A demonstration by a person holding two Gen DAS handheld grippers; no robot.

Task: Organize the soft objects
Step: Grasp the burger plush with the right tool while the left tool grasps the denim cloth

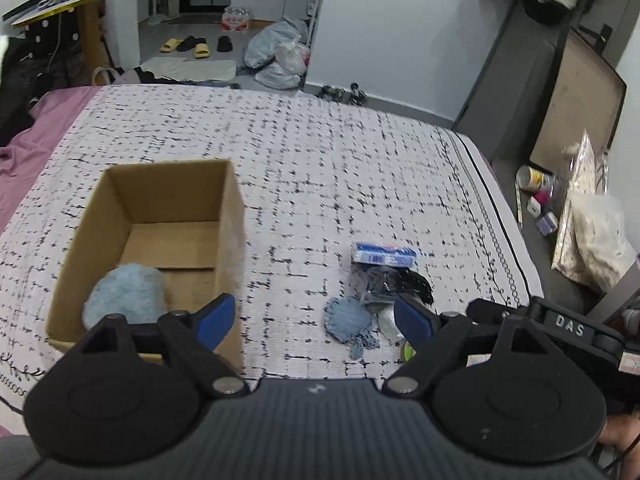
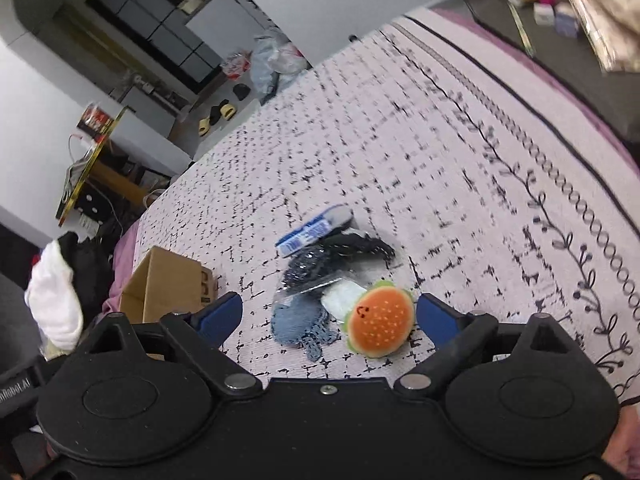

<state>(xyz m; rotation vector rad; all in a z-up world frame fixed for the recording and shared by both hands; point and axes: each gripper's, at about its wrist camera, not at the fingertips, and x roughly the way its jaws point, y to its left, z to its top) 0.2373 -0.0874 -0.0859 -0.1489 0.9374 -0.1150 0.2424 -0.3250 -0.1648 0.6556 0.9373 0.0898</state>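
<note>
An open cardboard box (image 1: 228, 216) stands on the bed at the left and holds a fluffy light-blue soft object (image 1: 126, 294). My left gripper (image 1: 316, 316) is open and empty, above the bed between the box and a small pile. The pile holds a blue-white packet (image 1: 384, 254), a black item in clear plastic (image 1: 394, 282) and a blue knitted cloth (image 1: 348, 320). In the right wrist view my right gripper (image 2: 328, 314) is open above the pile, with a plush hamburger (image 2: 380, 322) next to its right finger. The box (image 2: 164, 286) shows at its left.
The bed cover (image 1: 320, 160) is white with black dashes; a purple sheet (image 1: 36, 128) lies at its left. The right bed edge drops to a dark surface with cans and small boxes (image 1: 538, 192). Bags (image 1: 276, 56) and slippers lie on the floor beyond.
</note>
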